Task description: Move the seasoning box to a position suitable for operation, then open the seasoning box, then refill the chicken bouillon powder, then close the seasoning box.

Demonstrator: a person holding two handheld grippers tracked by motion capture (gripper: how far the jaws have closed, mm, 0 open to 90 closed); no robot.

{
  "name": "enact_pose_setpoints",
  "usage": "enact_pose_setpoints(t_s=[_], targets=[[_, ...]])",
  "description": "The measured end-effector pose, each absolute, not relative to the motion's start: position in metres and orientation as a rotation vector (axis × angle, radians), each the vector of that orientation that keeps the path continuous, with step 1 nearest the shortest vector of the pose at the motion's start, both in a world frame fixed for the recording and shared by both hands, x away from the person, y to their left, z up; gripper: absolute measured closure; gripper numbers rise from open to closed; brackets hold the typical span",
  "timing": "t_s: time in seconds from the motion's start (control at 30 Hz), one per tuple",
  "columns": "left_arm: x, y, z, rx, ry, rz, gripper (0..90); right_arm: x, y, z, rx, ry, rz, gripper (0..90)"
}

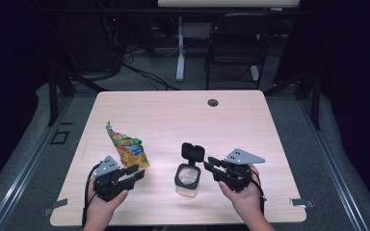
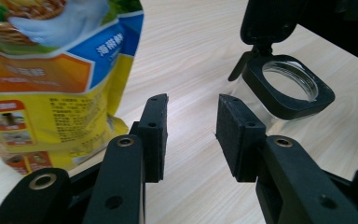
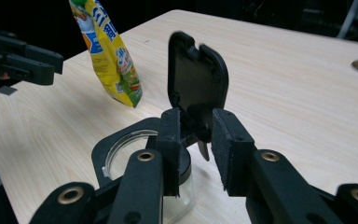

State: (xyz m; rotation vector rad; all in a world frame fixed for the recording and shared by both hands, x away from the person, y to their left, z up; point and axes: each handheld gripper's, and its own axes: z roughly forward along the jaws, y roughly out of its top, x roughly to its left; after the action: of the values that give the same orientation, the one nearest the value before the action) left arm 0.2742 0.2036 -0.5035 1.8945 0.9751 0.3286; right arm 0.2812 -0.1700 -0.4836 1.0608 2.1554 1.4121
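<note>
A dark lab room: black curtains, cables (image 1: 139, 72) on the floor behind the wooden surface (image 1: 173, 110), a chair (image 1: 233, 43).

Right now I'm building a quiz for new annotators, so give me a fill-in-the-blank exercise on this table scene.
1. The clear jar's black hinged lid stands ____.
2. The yellow snack bag stands nearest the ____ gripper.
3. The pads of the right gripper are ____ with nothing pressed between them.
4. The wooden table has a round ____ near its far edge.

Missing words: open; left; apart; hole
</note>
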Motion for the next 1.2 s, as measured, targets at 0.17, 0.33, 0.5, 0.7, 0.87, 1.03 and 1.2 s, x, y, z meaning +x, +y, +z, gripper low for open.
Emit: enact_pose_setpoints(t_s=[0.17,0.33,0.5,0.7,0.87,1.03,1.2], targets=[[0.275,0.213,-0.499,1.887,0.997,0.339,63.7,0.273,-0.162,-0.473,0.975,2.145,1.359,72.4],[0.278,0.225,-0.498,1.869,1.035,0.336,62.7,0.272,-0.155,-0.469,0.950,2.171,1.357,69.6],[0.278,0.236,-0.496,1.853,1.061,0.349,62.6,0.275,-0.146,-0.467,0.954,2.188,1.381,68.8],[0.280,0.247,-0.496,1.824,1.100,0.361,61.9,0.280,-0.136,-0.465,0.926,2.210,1.369,68.5],[0.281,0.251,-0.499,1.816,1.121,0.361,61.6,0.286,-0.127,-0.465,0.922,2.227,1.376,68.4],[0.283,0.254,-0.502,1.816,1.140,0.365,59.8,0.293,-0.114,-0.460,0.895,2.244,1.373,68.4],[0.284,0.257,-0.503,1.817,1.148,0.367,59.7,0.298,-0.097,-0.450,0.858,2.254,1.392,67.9]])
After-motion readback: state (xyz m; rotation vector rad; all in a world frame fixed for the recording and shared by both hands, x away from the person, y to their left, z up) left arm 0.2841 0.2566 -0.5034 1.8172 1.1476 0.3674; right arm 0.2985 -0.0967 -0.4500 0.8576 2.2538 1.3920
